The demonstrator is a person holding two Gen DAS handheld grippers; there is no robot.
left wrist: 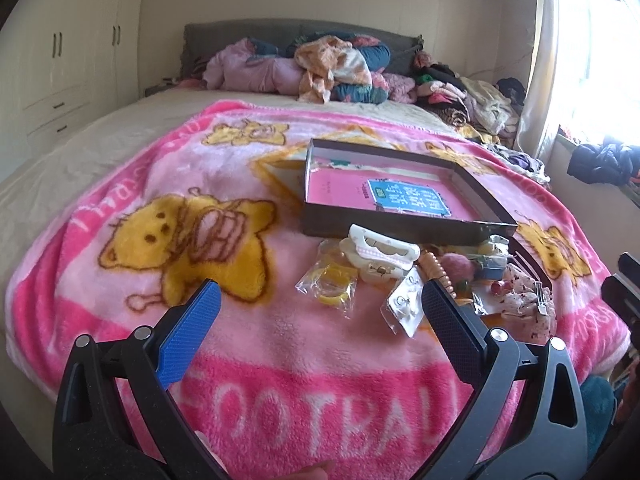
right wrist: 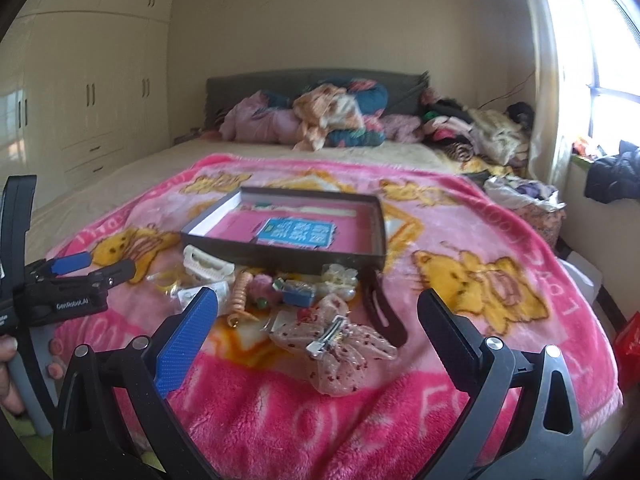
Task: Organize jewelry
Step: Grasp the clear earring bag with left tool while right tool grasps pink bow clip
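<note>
A dark shallow box [left wrist: 400, 232] with a pink inside and a blue label lies on the pink blanket; it also shows in the right wrist view [right wrist: 280, 254]. In front of it lies a jumble of hair things: a white claw clip [left wrist: 380, 252], a plastic bag of yellow rings [left wrist: 330, 284], a beaded clip [right wrist: 240, 296], a lace bow clip [right wrist: 340, 344], a dark hair clip [right wrist: 382, 308]. My left gripper [left wrist: 320, 296] is open above the blanket just short of the pile. My right gripper [right wrist: 318, 306] is open over the bow clip. Both are empty.
The pink teddy-bear blanket [left wrist: 200, 320] covers the bed's near half. Piled clothes and quilts [left wrist: 332, 68] lie at the headboard. Wardrobes [right wrist: 80, 92] stand on the left, a bright window [right wrist: 612, 60] on the right. The left gripper's body [right wrist: 60, 292] shows in the right view.
</note>
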